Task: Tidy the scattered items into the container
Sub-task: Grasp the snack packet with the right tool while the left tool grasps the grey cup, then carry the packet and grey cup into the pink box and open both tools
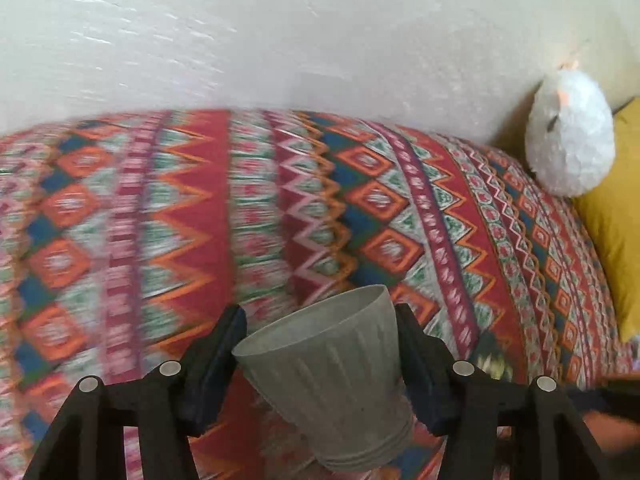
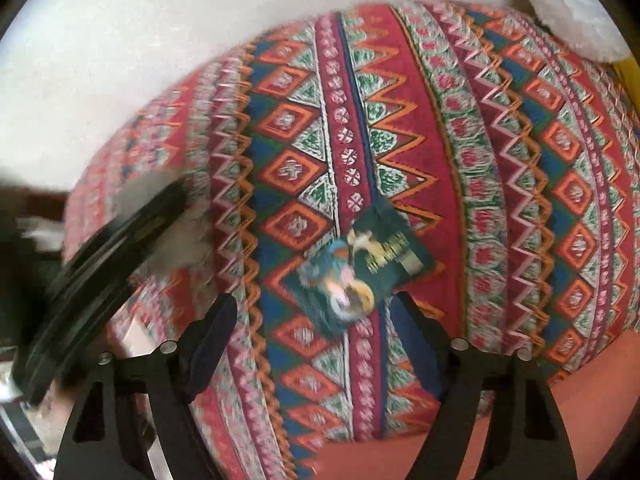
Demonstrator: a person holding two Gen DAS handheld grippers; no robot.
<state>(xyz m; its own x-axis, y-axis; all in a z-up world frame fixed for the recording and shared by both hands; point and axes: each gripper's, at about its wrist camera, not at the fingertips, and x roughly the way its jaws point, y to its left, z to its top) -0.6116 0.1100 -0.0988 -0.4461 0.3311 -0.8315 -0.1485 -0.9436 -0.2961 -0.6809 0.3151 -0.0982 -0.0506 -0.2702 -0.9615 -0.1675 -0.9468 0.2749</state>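
Observation:
A grey ribbed pot (image 1: 332,380) sits tilted between my left gripper's fingers, rim pointing up and away, and my left gripper (image 1: 318,312) is shut on its sides above the patterned bedspread (image 1: 180,220). A small dark green picture packet (image 2: 360,264) lies flat on the bedspread (image 2: 500,184). My right gripper (image 2: 314,300) hangs open just short of it, and its right fingertip is near the packet's lower corner. The same packet (image 1: 490,356) peeks out beside my left gripper's right finger. The left gripper also shows as a blurred black shape (image 2: 100,272).
A white fluffy plush toy (image 1: 570,132) leans on the wall at the bed's far right, beside a yellow pillow (image 1: 616,220). The plush (image 2: 572,12) also shows at the top of the right wrist view. A hand (image 1: 612,428) appears at the lower right.

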